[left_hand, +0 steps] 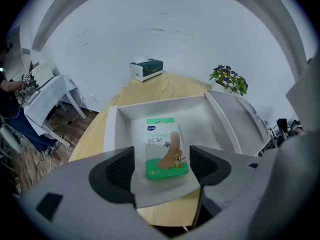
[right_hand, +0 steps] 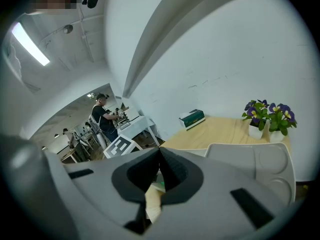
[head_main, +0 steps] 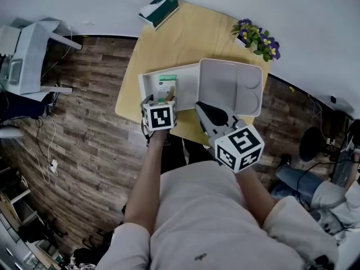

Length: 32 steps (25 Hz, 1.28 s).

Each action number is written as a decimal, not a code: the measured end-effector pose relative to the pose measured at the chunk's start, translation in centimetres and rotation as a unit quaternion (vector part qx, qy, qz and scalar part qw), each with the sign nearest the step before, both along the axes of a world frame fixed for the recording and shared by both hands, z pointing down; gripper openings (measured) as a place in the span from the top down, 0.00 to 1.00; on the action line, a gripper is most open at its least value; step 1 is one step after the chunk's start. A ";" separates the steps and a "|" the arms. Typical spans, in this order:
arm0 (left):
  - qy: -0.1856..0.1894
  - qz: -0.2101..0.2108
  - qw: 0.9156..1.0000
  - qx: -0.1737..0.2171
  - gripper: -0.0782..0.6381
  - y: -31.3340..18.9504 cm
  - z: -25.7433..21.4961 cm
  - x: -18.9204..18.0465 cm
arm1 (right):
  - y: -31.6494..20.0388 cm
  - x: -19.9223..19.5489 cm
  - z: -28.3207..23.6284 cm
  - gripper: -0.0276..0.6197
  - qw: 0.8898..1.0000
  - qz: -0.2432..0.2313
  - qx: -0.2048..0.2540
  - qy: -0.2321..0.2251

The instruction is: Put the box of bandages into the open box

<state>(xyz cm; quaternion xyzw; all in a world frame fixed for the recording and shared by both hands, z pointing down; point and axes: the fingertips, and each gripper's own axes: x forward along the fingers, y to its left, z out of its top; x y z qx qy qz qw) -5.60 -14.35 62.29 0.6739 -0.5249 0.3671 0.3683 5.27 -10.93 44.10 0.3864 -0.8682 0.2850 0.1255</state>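
Observation:
The green and white box of bandages point(head_main: 167, 85) lies flat on the floor of the open white box point(head_main: 144, 86), near its left end. In the left gripper view the bandage box point(left_hand: 164, 143) shows face up between the jaws. My left gripper point(head_main: 159, 99) hovers at the white box's near edge, open, its jaws standing wider than the bandage box point(left_hand: 162, 167). My right gripper point(head_main: 201, 109) hangs to the right over the table's front edge, shut with nothing in it point(right_hand: 160, 171). The white box's lid point(head_main: 230, 86) lies folded open to the right.
A dark green tissue box point(head_main: 158, 9) sits at the table's far edge. A pot of purple flowers point(head_main: 257, 39) stands at the far right corner. The round-cornered wooden table point(head_main: 185, 38) stands against a white wall, and a white side table point(head_main: 34, 55) stands to the left.

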 end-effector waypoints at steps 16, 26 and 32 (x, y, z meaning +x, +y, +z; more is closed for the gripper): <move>0.014 -0.016 0.999 0.037 0.44 2.2 -3.5 -1.2 | 1.4 -0.7 -0.4 0.95 1.000 -0.017 0.006 -0.005; 0.028 -0.018 0.997 0.072 0.50 3.3 -6.5 -2.0 | 1.0 -1.2 -1.2 0.95 1.000 -0.019 0.021 0.003; 0.045 -0.022 0.993 0.109 0.54 3.7 -9.3 -2.3 | 0.5 -1.4 -2.1 0.95 0.999 -0.021 0.037 0.011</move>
